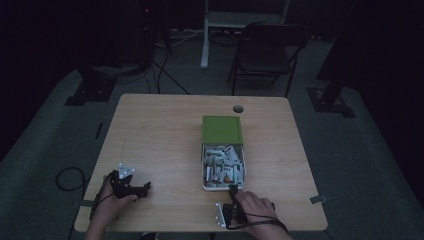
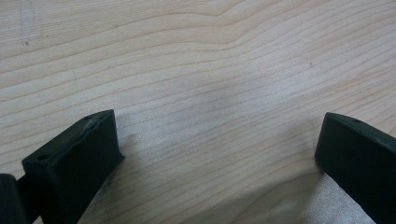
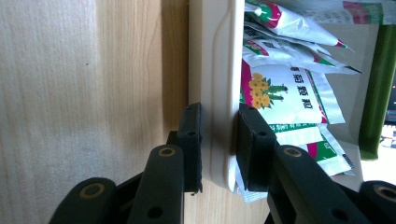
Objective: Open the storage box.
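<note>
A white box (image 1: 206,186) with a green lid (image 1: 222,129) swung open behind it sits right of the table's middle, holding several small white sachets (image 1: 223,167). My right gripper (image 1: 233,190) is at the box's near rim. In the right gripper view, my right gripper (image 3: 218,149) is shut on the white wall (image 3: 212,70), one jaw outside and one inside beside the sachets (image 3: 285,95). My left gripper (image 1: 145,187) rests at the table's near left, held by a hand. In the left gripper view its jaws stand wide apart over bare wood, so my left gripper (image 2: 219,140) is open.
The wooden table (image 1: 160,135) has a round cable hole (image 1: 238,108) at its back. A dark folding chair (image 1: 267,52) and a white stand (image 1: 206,35) are behind the table. Cables lie on the floor at the left.
</note>
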### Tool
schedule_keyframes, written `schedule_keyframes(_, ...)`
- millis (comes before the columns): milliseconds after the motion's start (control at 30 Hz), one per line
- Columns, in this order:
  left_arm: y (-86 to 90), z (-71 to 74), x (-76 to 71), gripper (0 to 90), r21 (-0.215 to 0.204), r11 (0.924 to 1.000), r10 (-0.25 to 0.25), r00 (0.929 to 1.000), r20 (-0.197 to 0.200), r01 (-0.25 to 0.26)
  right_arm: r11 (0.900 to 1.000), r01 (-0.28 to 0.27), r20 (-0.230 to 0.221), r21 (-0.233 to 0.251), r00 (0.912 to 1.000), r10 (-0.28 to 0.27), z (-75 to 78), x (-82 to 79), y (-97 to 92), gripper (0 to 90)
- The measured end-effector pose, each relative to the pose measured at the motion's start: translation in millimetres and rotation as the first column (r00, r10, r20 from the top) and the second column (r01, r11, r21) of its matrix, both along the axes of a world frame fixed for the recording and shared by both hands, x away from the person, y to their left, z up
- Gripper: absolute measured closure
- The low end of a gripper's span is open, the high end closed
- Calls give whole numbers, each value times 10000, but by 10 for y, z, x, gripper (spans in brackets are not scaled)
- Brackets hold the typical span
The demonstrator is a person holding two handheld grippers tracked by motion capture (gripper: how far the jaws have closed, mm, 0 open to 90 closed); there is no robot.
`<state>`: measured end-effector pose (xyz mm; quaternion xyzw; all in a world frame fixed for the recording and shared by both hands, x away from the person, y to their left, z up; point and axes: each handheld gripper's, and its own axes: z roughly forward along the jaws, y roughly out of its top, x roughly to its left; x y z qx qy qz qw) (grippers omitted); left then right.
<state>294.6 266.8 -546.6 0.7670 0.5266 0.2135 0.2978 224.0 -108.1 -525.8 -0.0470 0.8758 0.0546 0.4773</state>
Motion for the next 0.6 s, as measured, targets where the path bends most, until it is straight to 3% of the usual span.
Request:
schedule_keyframes(200,0,-1,0,1,-3,10000,-1,10000,14,1,10000,69,-200,60,9998,-67,29,1,7,715)
schedule_keyframes(367,0,-1,0,1,-9,10000,0,10000,11,0,9993,-57,-578,367,9983,79,140,-53,19,654)
schedule_keyframes(500,0,-1,0,1,-2,10000,-2,10000,14,2,9960,-170,-1024,875,9944,260,235,-86,12,632)
schedule_keyframes(600,0,-1,0,1,1,10000,-6,10000,12,6,9877,-152,-1318,1553,9906,360,303,-87,-19,612)
